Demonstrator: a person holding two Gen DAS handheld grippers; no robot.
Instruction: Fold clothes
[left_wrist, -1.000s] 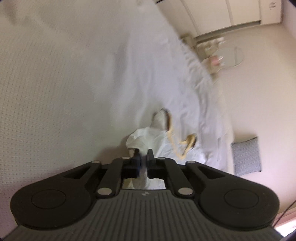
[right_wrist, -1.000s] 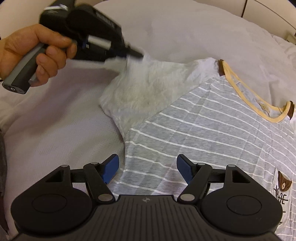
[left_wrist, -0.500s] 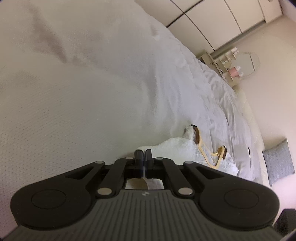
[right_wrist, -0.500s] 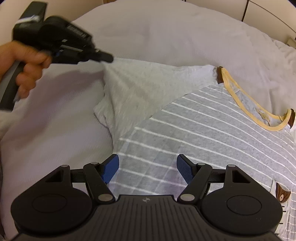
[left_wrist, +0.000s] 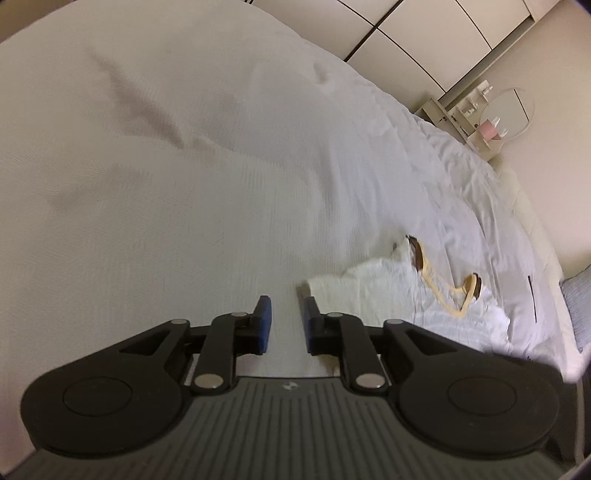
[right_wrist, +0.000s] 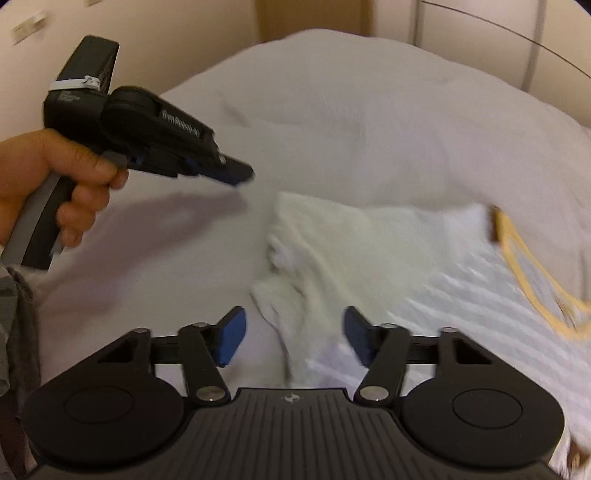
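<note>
1. Left wrist view: the left gripper (left_wrist: 284, 321) is hovering over the bed cover (left_wrist: 184, 206) with its blue pads spread apart and nothing between them. The shirt (left_wrist: 376, 284) is lying just ahead and to the right of the fingertips, its sleeve (left_wrist: 325, 286) edge near the right pad but apart from it, the yellow collar (left_wrist: 443, 295) farther off to the right. The sleeve is looking laid out flat, likely so the shirt is spread for folding.

2. Right wrist view: the right gripper (right_wrist: 293, 338) is hanging low over the shirt (right_wrist: 406, 280), pads wide apart and gripping nothing. The bunched sleeve (right_wrist: 295, 266) is sitting just ahead, between the pads' lines, probably the next thing to smooth or pinch. Up and to the left, a hand (right_wrist: 48, 184) is holding the left gripper (right_wrist: 240, 173) clear above the cover, free of the cloth. The picture is blurred at the right.
</note>
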